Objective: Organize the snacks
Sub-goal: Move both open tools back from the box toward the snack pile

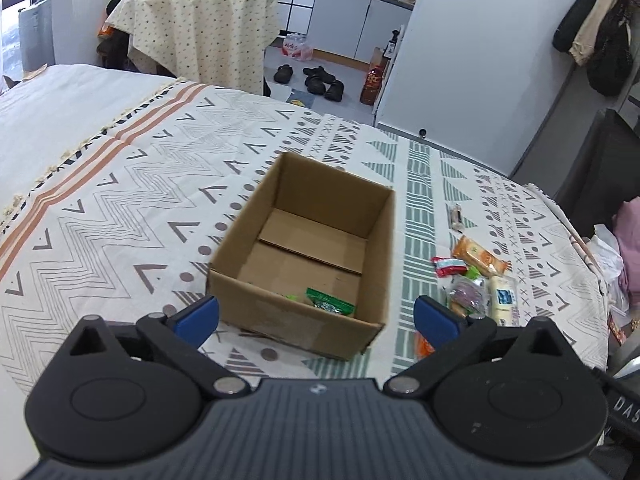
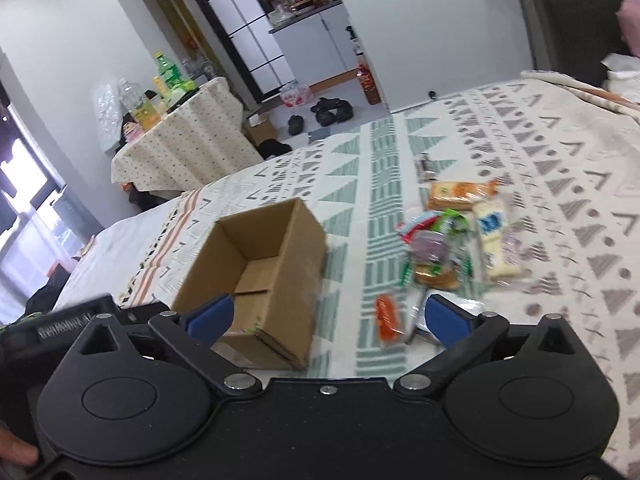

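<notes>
An open cardboard box [image 1: 376,248] stands on the patterned bedspread, with a green snack packet [image 1: 331,302] inside near its front wall. My left gripper [image 1: 316,316] is open and empty, just in front of the box. The box also shows in the right wrist view [image 2: 296,240]. Right of it lies a pile of snacks [image 2: 452,236]: an orange biscuit pack [image 2: 456,194], a white and blue packet [image 2: 494,236] and a small orange packet [image 2: 387,320]. My right gripper [image 2: 328,316] is open and empty, above the bed between the box and the small orange packet.
The snack pile also shows in the left wrist view [image 1: 476,280], right of the box. A small dark wrapped snack [image 1: 455,216] lies apart behind it. The bed edge [image 1: 576,236] runs close to the right of the pile. A covered side table [image 1: 200,28] stands beyond the bed.
</notes>
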Demonstrator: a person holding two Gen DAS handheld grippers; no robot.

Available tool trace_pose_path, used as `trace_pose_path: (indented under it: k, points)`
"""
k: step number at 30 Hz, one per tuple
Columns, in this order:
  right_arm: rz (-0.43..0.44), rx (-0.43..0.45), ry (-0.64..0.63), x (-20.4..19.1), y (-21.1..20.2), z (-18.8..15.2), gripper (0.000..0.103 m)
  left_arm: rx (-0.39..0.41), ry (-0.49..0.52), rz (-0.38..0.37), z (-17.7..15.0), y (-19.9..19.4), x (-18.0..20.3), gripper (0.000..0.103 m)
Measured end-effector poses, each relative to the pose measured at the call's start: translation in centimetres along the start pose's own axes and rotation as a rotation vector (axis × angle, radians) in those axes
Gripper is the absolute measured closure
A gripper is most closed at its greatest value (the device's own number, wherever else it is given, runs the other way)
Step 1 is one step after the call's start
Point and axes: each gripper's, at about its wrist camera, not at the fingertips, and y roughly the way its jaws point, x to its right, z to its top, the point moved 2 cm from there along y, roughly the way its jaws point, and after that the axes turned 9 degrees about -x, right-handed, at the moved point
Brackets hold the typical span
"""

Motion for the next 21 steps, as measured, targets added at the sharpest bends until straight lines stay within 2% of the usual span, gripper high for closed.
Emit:
trace_pose_path:
  k: [14,21]
  points:
    - [-0.091,0.008,0.067,4.9,-2.9,-1.5,0.0,-0.043,0.004,-0.029,-3.3,-0.3,3.5,0.0]
    - [-0.111,-0.033,0.182,8.4,-3.3,-2.9,0.001,-0.079,0.035,-0.034,-4.9,0.5,5.6,0.0]
